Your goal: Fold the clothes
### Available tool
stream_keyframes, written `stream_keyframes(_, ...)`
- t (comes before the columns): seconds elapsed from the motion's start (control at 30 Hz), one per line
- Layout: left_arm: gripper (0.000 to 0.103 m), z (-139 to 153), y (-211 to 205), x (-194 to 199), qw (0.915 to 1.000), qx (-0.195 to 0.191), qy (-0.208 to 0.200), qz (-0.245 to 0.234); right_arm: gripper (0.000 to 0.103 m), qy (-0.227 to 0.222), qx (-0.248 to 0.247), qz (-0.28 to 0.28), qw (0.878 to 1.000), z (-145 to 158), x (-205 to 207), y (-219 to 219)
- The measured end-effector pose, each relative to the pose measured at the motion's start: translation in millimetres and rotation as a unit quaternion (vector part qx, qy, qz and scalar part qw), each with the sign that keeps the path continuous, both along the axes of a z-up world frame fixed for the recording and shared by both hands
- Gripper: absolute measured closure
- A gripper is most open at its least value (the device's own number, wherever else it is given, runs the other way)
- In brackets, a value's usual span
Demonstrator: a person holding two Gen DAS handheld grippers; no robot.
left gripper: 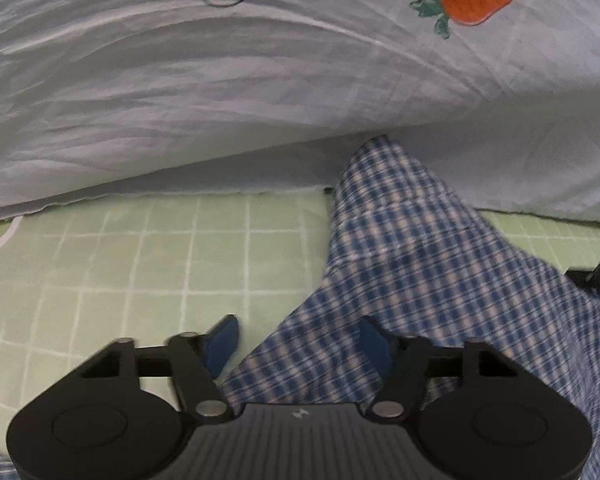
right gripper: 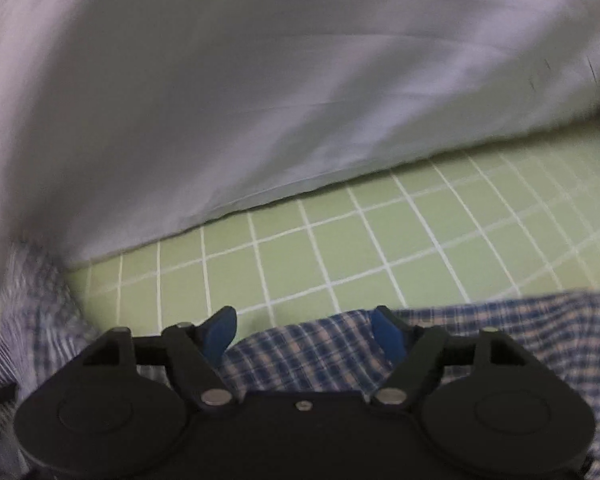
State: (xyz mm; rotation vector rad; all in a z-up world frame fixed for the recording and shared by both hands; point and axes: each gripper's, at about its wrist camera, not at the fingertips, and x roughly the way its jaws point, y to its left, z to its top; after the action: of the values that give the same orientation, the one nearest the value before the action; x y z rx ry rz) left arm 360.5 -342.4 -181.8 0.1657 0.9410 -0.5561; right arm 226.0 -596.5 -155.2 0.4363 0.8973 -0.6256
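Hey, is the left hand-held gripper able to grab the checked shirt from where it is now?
Probably yes: the left hand-held gripper is open, the checked shirt already lies between its fingers, and nothing blocks it.

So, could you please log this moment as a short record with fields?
surface: green grid sheet
garment: blue plaid shirt, spread on the sheet
backdrop: white quilt with a carrot print
left gripper: open, plaid cloth between the fingers
right gripper: open, over the shirt's edge
fold: not yet visible
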Motion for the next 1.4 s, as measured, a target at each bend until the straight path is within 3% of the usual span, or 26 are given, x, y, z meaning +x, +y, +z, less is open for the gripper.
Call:
stream_keyframes(0.03,0.093,0.5,-1.1,-0.4,1.0000,-0.004,-0.001,-0.003,0.052,0.009,-0.020,0.006,1.000,-0.5,0.8,5.0)
stream_keyframes(0.07,0.098,0.7,-2.2,-0.8,1.0000,-0.005,0.000,-0.005,0.076,0.010,-0.034,0.017,0.999,-0.9,-1.4,8.5)
stream_keyframes(0.13,0.101,2.1,-3.6,-2.4,0.9999,-0.007,-0.002,-0.009,0.098,0.004,-0.046,0.037,0.998,-1.5,-9.0,12.7)
stream_keyframes(0.3,0.102,35.5,16.5,-31.3,0.9978,-0.046,-0.048,-0.009,0.101,-0.032,-0.053,0.014,0.998,23.6,-62.0,16.6)
stream_keyframes(0.4,0.102,45.8,37.1,-63.1,0.9973,-0.061,-0.038,-0.011,0.102,-0.043,-0.077,0.015,0.996,50.5,-108.5,33.9)
stream_keyframes(0.47,0.102,39.6,48.6,-85.5,0.9983,-0.054,-0.018,-0.011,0.102,-0.024,-0.080,0.033,0.996,55.7,-132.6,48.5)
stream_keyframes(0.6,0.102,22.1,70.7,-122.7,0.9987,-0.042,0.028,0.004,0.102,0.061,-0.050,0.058,0.995,18.4,-172.3,75.6)
stream_keyframes(0.63,0.101,16.9,75.4,-127.7,0.9982,-0.044,0.039,0.014,0.102,0.081,-0.035,0.053,0.995,7.9,-179.3,78.7)
stream_keyframes(0.7,0.101,15.2,81.3,-135.0,0.9973,-0.053,0.043,0.026,0.098,0.053,-0.025,0.062,0.996,12.5,-169.8,75.7)
stream_keyframes(0.83,0.101,19.2,76.9,-133.7,0.9982,-0.046,0.032,0.021,0.068,-0.010,-0.007,0.080,0.997,24.1,-148.4,68.8)
stream_keyframes(1.07,0.101,21.8,70.3,-121.4,0.9982,-0.047,0.030,0.019,0.053,-0.119,0.026,0.112,0.986,44.4,-111.0,56.7)
stream_keyframes(1.17,0.101,18.5,73.2,-114.9,0.9964,-0.063,0.045,0.033,0.047,-0.150,0.157,0.126,0.968,24.8,-89.6,44.8)
stream_keyframes(1.27,0.101,12.2,77.1,-108.9,0.9922,-0.089,0.071,0.051,0.036,-0.176,0.304,0.119,0.929,0.6,-70.4,29.6)
stream_keyframes(1.33,0.101,9.9,79.7,-106.3,0.9890,-0.104,0.088,0.058,0.027,-0.169,0.322,0.123,0.923,-8.6,-66.2,32.8)
stream_keyframes(1.4,0.101,10.7,78.4,-105.3,0.9888,-0.105,0.093,0.052,0.028,-0.161,0.337,0.128,0.919,-17.5,-62.4,36.7)
